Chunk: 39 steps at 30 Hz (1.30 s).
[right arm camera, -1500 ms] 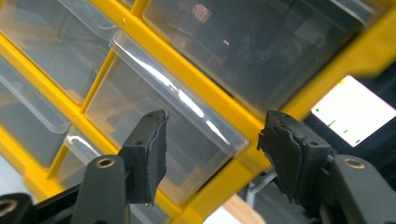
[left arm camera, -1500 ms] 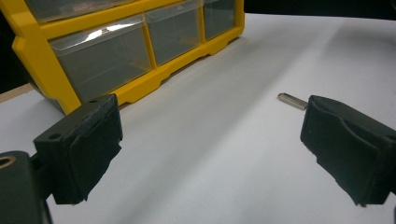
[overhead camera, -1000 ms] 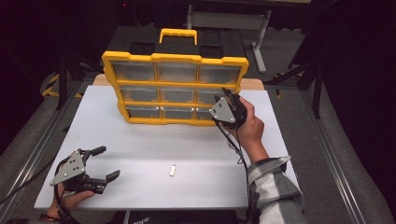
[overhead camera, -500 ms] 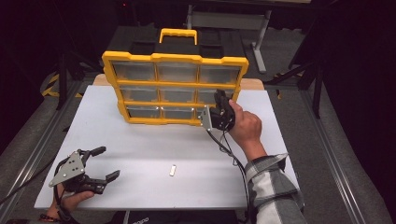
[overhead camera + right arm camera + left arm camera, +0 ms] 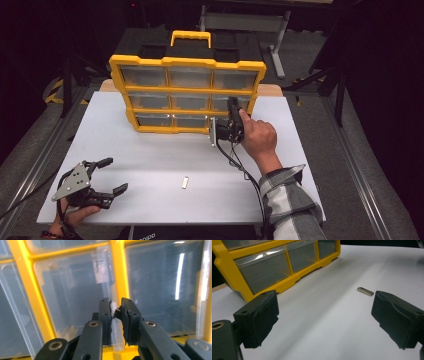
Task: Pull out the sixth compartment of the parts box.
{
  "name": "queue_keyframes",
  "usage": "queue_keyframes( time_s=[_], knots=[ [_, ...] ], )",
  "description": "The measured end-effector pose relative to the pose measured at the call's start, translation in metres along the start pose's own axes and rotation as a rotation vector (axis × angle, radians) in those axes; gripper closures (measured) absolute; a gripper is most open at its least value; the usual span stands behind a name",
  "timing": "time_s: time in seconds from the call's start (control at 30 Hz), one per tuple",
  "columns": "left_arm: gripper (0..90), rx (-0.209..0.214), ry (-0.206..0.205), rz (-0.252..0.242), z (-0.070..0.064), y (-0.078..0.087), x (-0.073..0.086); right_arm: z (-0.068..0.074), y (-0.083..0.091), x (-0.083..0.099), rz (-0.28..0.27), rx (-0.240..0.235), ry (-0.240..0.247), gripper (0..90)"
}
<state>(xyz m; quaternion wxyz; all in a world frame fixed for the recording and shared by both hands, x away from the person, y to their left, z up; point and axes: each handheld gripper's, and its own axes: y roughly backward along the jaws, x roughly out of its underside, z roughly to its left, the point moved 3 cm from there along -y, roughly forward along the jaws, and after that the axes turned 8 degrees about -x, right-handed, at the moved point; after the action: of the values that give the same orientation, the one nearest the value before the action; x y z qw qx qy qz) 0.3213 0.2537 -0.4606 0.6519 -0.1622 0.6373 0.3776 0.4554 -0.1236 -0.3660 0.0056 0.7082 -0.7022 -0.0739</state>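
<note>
Against the yellow plastic organiser with 9 clear glossy drawers (image 5: 186,95), the right gripper (image 5: 115,311) pinches a middle-row drawer's thin transparent lip (image 5: 115,315) between nearly closed jaws, while the left gripper (image 5: 107,175) rests well in front, jaws spread wide near a small flat metal bar (image 5: 185,182).

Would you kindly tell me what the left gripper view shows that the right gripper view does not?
The left gripper view offers the left tool, jaws wide open over the white table, with a small metal piece lying ahead of it. The right gripper view offers the right tool, jaws almost together, seemingly pinching the lip of a clear drawer seen close up. Both share the yellow organizer and its clear drawer fronts.
</note>
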Motion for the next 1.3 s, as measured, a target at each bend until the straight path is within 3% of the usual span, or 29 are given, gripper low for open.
queue_keyframes(
  time_s=[0.13, 0.63, 0.83, 1.0, 1.3],
  knots=[
    [8.5, 0.0, 0.0, 0.001, 0.0, 0.001, 0.0, 0.002, -0.007, 0.003, 0.037, 0.01, 0.014, 73.2],
    [8.6, -0.009, 0.001, 0.001, 0.0, 0.004, 0.001, 0.007, -0.01, 0.0, 0.058, 0.065, 0.078, 79.3],
    [8.5, -0.01, -0.001, -0.004, -0.001, 0.004, 0.0, 0.008, -0.007, -0.001, 0.073, 0.061, 0.09, 79.5],
    [8.5, -0.011, -0.003, -0.001, -0.001, 0.003, 0.001, 0.01, -0.003, -0.002, 0.071, 0.076, 0.068, 79.7],
    [8.5, -0.008, -0.002, 0.002, -0.002, 0.002, 0.001, 0.01, 0.002, -0.002, 0.057, 0.083, 0.073, 79.7]
  ],
)
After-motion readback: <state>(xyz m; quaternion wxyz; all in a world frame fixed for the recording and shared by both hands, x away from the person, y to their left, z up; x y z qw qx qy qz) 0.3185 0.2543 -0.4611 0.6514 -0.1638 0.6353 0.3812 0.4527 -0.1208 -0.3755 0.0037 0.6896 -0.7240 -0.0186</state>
